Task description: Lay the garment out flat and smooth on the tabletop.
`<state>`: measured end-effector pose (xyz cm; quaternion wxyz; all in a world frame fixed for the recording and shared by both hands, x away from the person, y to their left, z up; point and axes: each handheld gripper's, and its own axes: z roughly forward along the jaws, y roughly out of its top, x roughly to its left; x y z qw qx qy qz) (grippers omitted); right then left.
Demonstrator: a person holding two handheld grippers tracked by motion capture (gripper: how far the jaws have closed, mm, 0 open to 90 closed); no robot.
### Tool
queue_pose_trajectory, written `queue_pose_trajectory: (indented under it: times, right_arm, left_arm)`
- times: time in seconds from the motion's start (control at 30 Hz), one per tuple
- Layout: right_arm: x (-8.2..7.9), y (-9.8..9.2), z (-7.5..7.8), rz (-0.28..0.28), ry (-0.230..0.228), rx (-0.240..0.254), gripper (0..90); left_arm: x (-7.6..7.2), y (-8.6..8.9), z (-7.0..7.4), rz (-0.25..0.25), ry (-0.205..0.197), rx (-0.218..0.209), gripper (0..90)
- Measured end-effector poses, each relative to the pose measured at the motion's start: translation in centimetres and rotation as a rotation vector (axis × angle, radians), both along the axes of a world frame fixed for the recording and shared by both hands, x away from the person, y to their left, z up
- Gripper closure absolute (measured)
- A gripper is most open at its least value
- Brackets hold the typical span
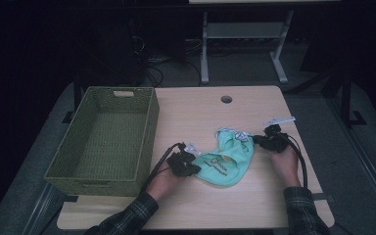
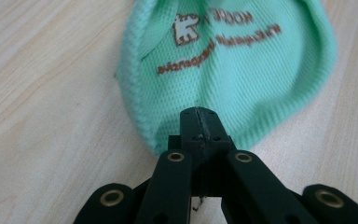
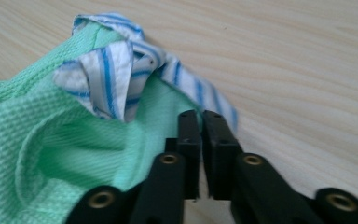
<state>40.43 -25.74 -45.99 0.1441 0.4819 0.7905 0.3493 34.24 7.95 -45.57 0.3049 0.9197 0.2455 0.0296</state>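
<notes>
Here a person works a mint-green mesh garment with brown printed lettering that lies crumpled on the pale wooden table, right of centre and near the front edge. A blue-and-white striped trim shows at its far, bunched end. To the left stands an empty green woven basket, well apart from the cloth.

The left gripper sits at the garment's near left edge. In the left gripper view its jaws are pressed together on the rounded hem of the green mesh, so that edge looks pinned. The right gripper is at the opposite, upper right end. In the right gripper view its jaws stand a narrow slit apart, right at the striped trim; a strip of cloth seems to run down behind them, but I cannot tell whether any fabric lies between the pads. No firm grip shows there.

The step in hand looks like taking the garment by two opposite edges, either to spread it or to fold it before it goes to the basket. The left hold seems made; the right one looks unsettled. The next move probably calls for the right jaws to seat on the striped edge and close fully. Then both hands could draw apart to pull the cloth taut without dragging the pinned hem loose.
</notes>
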Motion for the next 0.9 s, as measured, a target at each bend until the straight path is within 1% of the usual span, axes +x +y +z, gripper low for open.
queue_pose_trajectory:
  times: [0.1,0.2,0.27,0.33,0.5,0.6,0.7,0.83,0.9]
  right_arm:
    - [-0.3,-0.1,0.6,0.004,-0.008,0.027,77.7]
    - [-0.6,-0.1,1.4,0.012,-0.014,0.041,76.1]
    - [-0.8,-0.1,1.8,0.02,-0.024,0.05,75.7]
    - [-1.1,0.0,2.2,0.028,-0.021,0.065,75.4]
    - [-2.0,0.6,2.6,0.055,-0.024,0.08,74.8]
    - [-2.7,1.1,3.1,0.077,-0.044,0.088,74.7]
    - [-3.0,1.7,3.9,0.097,-0.057,0.097,74.5]
    - [-2.8,2.7,4.8,0.128,-0.065,0.115,74.0]
    - [-2.4,3.3,5.1,0.143,-0.072,0.12,74.0]
  left_arm:
    - [0.0,0.0,0.0,0.001,0.0,0.0,89.8]
    - [0.0,0.0,0.0,0.0,0.0,0.001,89.8]
    - [0.0,0.0,0.0,-0.002,0.0,0.001,89.8]
    - [0.0,0.0,0.0,-0.002,0.0,0.0,89.7]
    - [0.1,0.1,0.0,-0.003,0.002,-0.001,89.8]
    - [0.1,0.0,0.0,-0.005,-0.002,0.001,89.8]
    - [0.1,0.0,0.0,-0.004,-0.002,0.002,89.8]
    - [0.1,0.0,0.0,-0.005,-0.003,0.001,89.8]
    - [0.1,0.0,0.0,0.0,0.0,-0.007,89.8]
